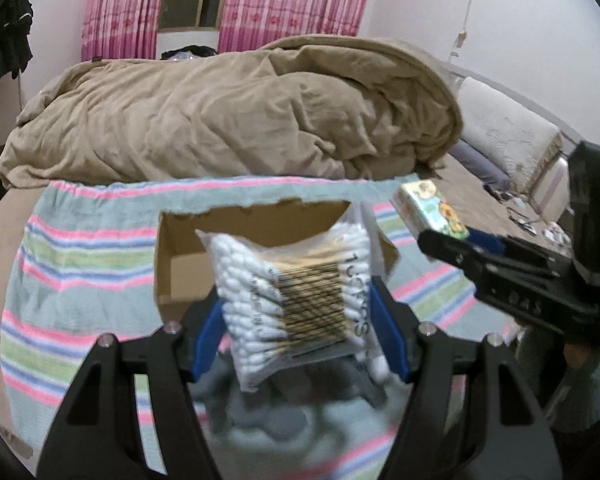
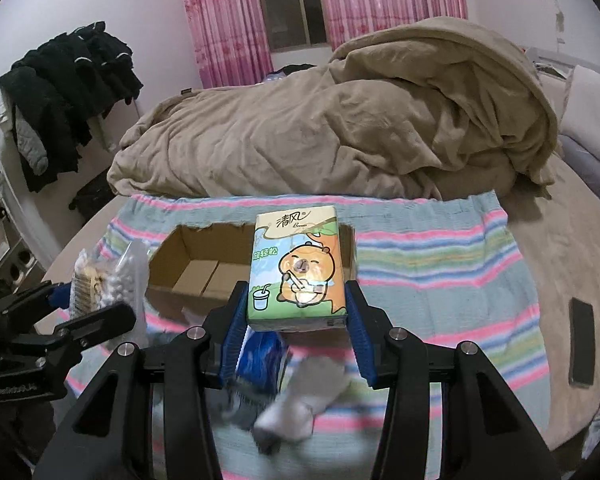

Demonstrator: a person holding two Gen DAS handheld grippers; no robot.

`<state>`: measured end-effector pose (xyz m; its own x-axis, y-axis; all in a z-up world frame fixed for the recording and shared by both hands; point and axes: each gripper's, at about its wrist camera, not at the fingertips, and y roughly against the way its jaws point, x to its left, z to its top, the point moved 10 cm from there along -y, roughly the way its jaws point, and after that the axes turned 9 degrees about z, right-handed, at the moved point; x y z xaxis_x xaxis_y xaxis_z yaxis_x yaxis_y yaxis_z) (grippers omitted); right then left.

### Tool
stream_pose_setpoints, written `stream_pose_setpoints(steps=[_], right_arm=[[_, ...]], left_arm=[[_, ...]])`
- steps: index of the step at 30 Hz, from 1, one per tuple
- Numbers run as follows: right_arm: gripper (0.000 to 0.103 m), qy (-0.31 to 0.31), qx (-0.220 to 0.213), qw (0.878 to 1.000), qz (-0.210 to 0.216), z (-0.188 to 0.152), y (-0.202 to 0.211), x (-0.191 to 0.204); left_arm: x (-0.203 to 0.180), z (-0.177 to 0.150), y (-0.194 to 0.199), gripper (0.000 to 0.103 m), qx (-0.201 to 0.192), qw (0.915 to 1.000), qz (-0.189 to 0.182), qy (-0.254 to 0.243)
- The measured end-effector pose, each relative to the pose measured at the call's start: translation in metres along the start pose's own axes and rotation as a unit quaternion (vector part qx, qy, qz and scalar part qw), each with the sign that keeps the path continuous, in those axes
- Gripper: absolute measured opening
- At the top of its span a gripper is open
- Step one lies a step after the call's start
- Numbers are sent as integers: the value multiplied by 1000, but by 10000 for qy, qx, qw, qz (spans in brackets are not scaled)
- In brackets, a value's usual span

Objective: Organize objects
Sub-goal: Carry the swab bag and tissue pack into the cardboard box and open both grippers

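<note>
The left gripper (image 1: pixel 300 312) clamps a cotton-swab bag (image 1: pixel 296 300) — the right gripper (image 2: pixel 296 312) pinches a tissue pack (image 2: pixel 298 268) — both above the cardboard box (image 2: pixel 196 268).

The left gripper (image 1: pixel 296 328) is a matte black plastic frame with two angular, wedge-shaped arms pierced by triangular cut-outs, round silver screws at the joints, and ribbed blue fingers (image 1: pixel 388 332). The right gripper (image 2: pixel 296 320) has the same black arms, silver screws and blue fingers (image 2: pixel 234 332).

We see a matt cardboard box (image 2: pixel 204 268), glossy plastic-wrapped tissue pack (image 2: pixel 298 268), and woven striped cloth (image 2: pixel 440 276).
</note>
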<state>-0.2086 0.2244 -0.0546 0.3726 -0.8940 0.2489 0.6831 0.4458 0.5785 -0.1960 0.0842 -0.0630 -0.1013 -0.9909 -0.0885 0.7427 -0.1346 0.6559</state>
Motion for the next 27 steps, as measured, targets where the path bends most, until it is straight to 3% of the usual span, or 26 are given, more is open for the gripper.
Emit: stream_pose_setpoints(steps=[6, 11, 20, 21, 24, 27], right_arm=[[49, -90, 172, 9998, 4, 7, -41, -13], [49, -148, 356, 9993, 12, 3, -73, -21], [50, -240, 579, 9980, 10, -8, -102, -30], [51, -227, 590, 9980, 13, -9, -104, -30], [70, -211, 572, 9981, 13, -8, -104, -30], [71, -183, 521, 9985, 33, -7, -99, -27]], left_arm=[[7, 16, -53, 68, 182, 9998, 67, 101], [15, 9, -97, 68, 509, 9984, 95, 224], [19, 1, -125, 69, 742, 9968, 140, 265], [20, 0, -125, 69, 760, 9966, 148, 266], [25, 2, -119, 78, 699, 9969, 210, 297], [30, 9, -107, 85, 543, 9976, 227, 355]])
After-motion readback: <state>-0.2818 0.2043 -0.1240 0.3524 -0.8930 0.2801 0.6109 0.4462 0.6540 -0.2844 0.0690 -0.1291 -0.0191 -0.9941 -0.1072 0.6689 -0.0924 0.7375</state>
